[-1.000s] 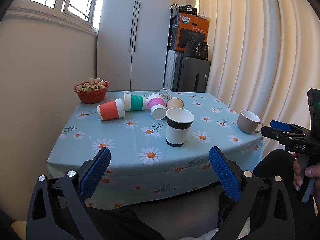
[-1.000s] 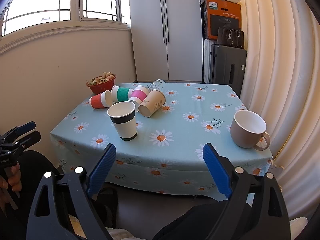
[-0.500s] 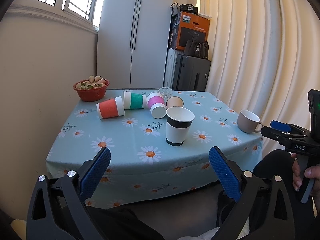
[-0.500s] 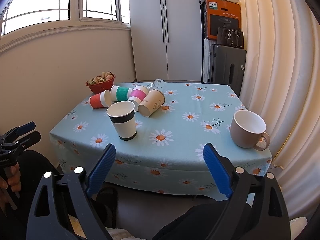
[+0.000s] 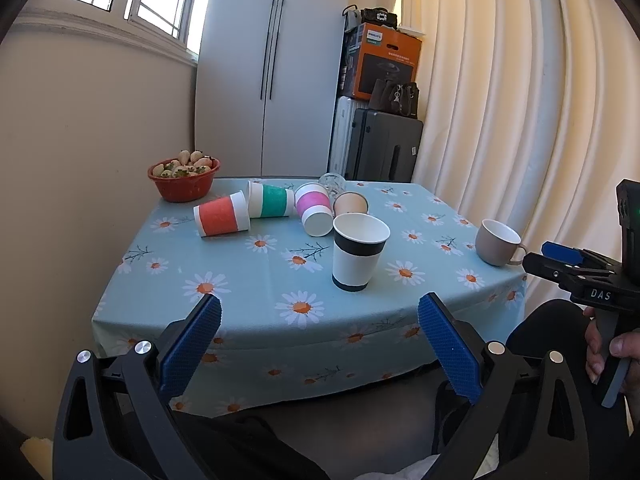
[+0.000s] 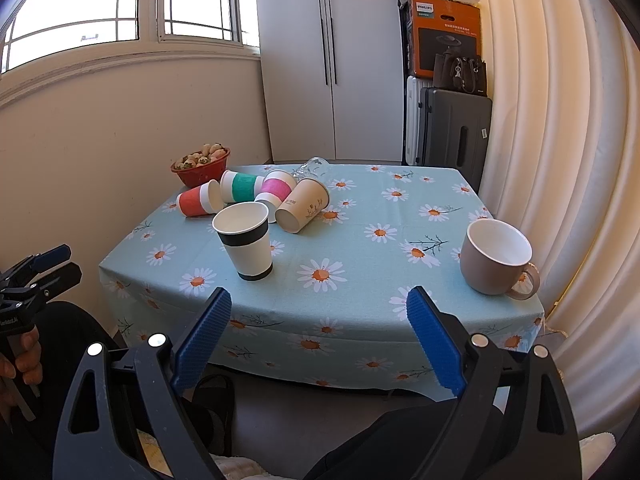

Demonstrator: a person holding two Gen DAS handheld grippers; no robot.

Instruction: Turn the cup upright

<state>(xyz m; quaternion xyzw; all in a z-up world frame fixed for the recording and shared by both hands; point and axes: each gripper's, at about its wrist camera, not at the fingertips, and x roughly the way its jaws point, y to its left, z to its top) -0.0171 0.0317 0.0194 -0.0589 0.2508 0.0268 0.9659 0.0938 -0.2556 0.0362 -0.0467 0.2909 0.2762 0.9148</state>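
Observation:
A white paper cup with a black band (image 5: 359,252) (image 6: 246,241) stands upright near the table's front. Behind it, lying on their sides, are a red cup (image 5: 221,219) (image 6: 198,203), a green cup (image 5: 270,200) (image 6: 240,186), a pink cup (image 5: 314,208) (image 6: 274,192), a brown paper cup (image 5: 351,203) (image 6: 302,210) and a clear glass (image 5: 332,182) (image 6: 314,166). A beige mug (image 5: 498,241) (image 6: 494,256) stands upright at the right. My left gripper (image 5: 318,344) and right gripper (image 6: 318,330) are open and empty, held before the table's front edge.
A red bowl of strawberries (image 5: 183,179) (image 6: 202,166) sits at the back left corner. The table has a blue daisy cloth (image 5: 248,280). Wall at left, curtain at right, suitcases (image 5: 380,148) and cupboard behind.
Both grippers have hardly moved; the left view has drifted very slightly back from the table. Nothing on the table has moved.

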